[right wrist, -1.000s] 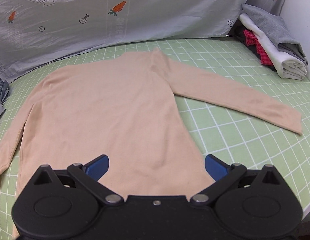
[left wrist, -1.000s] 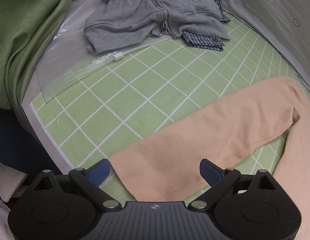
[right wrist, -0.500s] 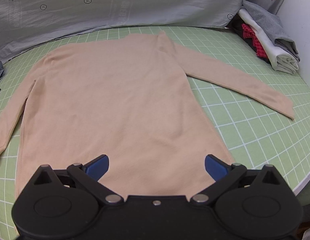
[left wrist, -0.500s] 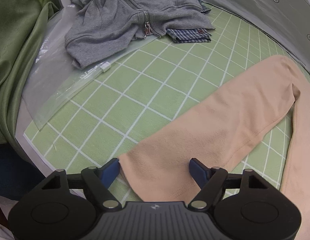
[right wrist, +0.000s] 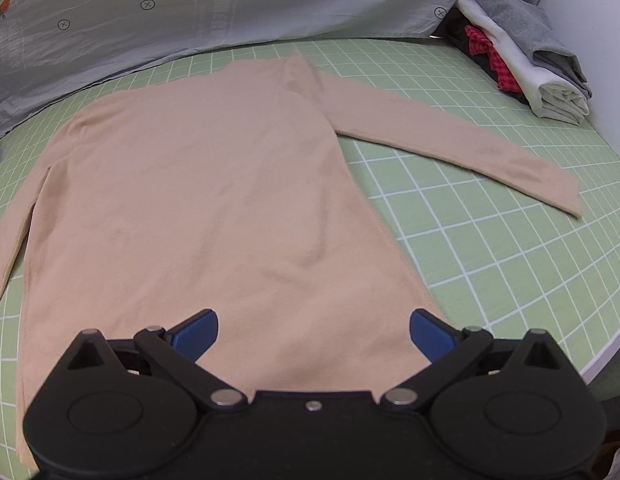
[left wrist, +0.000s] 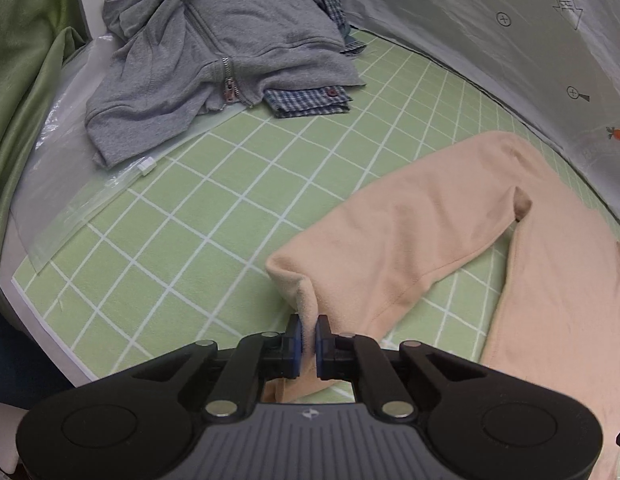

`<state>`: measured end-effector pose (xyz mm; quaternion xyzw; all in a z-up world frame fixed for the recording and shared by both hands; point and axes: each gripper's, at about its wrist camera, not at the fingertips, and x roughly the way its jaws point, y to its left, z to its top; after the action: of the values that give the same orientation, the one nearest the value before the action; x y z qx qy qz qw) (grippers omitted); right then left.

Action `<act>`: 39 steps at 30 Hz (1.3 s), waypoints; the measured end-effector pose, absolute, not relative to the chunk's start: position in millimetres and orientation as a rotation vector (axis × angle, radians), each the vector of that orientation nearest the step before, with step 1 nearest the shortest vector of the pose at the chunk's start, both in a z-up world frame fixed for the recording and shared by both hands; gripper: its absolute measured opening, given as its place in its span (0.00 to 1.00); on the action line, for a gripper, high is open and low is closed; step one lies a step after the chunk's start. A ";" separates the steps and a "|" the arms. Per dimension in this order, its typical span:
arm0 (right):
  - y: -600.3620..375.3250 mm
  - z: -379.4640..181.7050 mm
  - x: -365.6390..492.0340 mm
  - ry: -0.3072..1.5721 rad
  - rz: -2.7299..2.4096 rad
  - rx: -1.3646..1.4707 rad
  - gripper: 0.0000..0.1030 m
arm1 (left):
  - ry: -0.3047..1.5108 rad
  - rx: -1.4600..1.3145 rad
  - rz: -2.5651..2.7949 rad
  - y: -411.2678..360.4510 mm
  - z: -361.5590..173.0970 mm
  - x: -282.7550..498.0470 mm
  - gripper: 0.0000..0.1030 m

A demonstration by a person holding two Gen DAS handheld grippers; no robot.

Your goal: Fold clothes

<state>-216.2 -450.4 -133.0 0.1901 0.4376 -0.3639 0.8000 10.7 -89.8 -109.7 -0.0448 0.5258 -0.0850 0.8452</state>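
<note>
A peach long-sleeved top (right wrist: 213,184) is spread flat on the green gridded mat (right wrist: 490,264) in the middle of the right wrist view, with one sleeve (right wrist: 450,148) stretched toward the right of the frame. In the left wrist view, the cuff of the other sleeve (left wrist: 390,240) is pinched between the jaws of the left gripper (left wrist: 306,338), which are pressed together on the cloth at the lower centre; the fabric is raised there into a soft peak. The jaws of the right gripper (right wrist: 312,330) are spread wide over the hem at the bottom of the frame, and nothing is held. The knit is judged to be light, limp and a little stretchy, so it will probably sag and drag; cuffs, hem corners and shoulder seams seem the best places for holding. A grey zip hoodie (left wrist: 213,60) lies at the upper left, and a folded stack (right wrist: 522,48) at the upper right.
</note>
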 end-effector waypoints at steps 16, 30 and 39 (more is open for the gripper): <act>-524.2 -138.3 -281.4 0.870 -0.780 0.497 1.00 | 1.021 0.104 -0.662 -325.4 -57.3 -92.5 0.27; -478.8 -141.8 -219.8 0.837 -0.645 0.469 1.00 | 1.086 0.109 -0.326 -212.7 -75.2 -36.2 0.69; -426.4 -160.8 -163.1 0.938 -0.656 0.478 0.72 | 1.106 0.127 -0.287 -141.1 -85.4 5.7 0.70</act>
<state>-163.1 -426.4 -160.8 0.2240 0.4394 -0.3073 0.8138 5.7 -141.1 -85.4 0.0599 0.5230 -0.1359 0.8393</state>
